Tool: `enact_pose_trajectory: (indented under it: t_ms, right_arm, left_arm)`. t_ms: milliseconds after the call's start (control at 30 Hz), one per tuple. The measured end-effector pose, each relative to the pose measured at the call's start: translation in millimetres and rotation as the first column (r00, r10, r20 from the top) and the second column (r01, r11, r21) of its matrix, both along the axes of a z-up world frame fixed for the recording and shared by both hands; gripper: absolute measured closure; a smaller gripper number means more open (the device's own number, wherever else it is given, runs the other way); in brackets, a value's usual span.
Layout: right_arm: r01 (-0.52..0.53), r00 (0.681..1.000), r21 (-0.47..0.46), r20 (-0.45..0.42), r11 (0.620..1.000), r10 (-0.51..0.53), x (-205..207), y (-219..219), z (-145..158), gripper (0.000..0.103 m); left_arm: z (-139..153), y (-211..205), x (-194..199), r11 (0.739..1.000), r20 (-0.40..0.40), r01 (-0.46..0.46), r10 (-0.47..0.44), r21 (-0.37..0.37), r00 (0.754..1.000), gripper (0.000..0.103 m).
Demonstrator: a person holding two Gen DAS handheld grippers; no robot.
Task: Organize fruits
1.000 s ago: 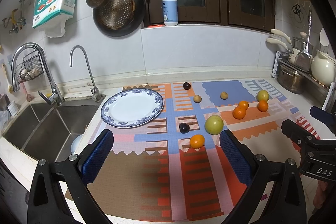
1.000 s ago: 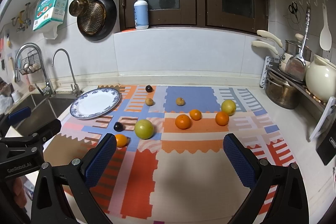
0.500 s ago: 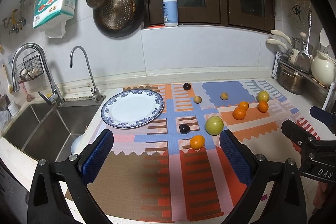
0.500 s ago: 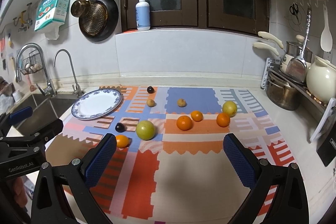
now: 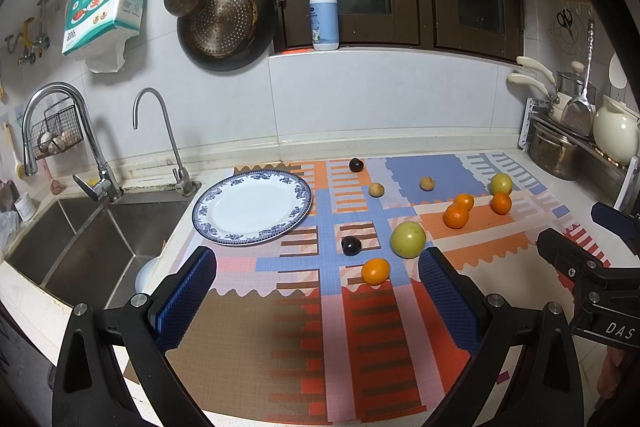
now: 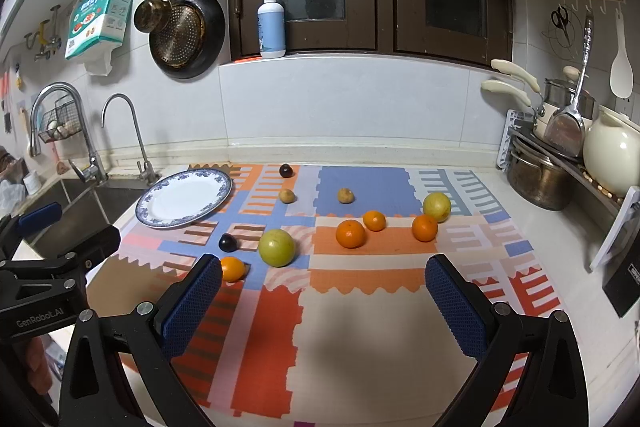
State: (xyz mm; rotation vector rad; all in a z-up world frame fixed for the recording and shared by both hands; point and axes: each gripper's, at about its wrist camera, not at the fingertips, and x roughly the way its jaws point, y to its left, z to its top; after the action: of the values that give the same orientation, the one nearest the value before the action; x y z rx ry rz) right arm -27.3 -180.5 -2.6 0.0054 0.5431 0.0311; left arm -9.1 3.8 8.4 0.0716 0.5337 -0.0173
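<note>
You are at the very start: nothing is picked, and the plate (image 5: 252, 205) sits bare at the mat's (image 5: 304, 339) far left corner, beside the sink (image 5: 80, 247).

Your left gripper (image 5: 318, 291) hangs wide and holds nothing; so does your right gripper (image 6: 322, 297). Both hover over the near part of the mat, short of the fruit.

From the left wrist view, the nearest orange (image 5: 375, 271) lies at about 1 o'clock, just ahead of the right pad. A dark plum (image 5: 351, 245) sits just beyond it at 12, and the big green fruit (image 5: 407, 239) is just beside both, at 1 o'clock. A second plum (image 5: 355, 165) and two small brown fruits (image 5: 376, 189) lie farther back, near the plate's 3 o'clock side. Three more oranges (image 6: 350, 233) and a yellow-green fruit (image 6: 436, 207) cluster at 12 to 1 o'clock in the right wrist view.

I judge the next move to be a first grasp. Bring the left gripper forward and down so the nearest orange lies between the pads, then close gently, since round fruit may roll. The plate looks like the likely place for it, at 11 o'clock.
</note>
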Motion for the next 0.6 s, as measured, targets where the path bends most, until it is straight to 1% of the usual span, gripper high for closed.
enact_pose_trajectory:
  t_ms: [600]
  right_arm:
    - [-0.009,1.000,-0.002,-0.002,1.000,0.009,-0.8,3.2,0.0,0.001]
  left_arm:
    - [2.9,2.9,1.1,1.000,-0.006,-0.001,0.001,-0.003,1.000,0.000]
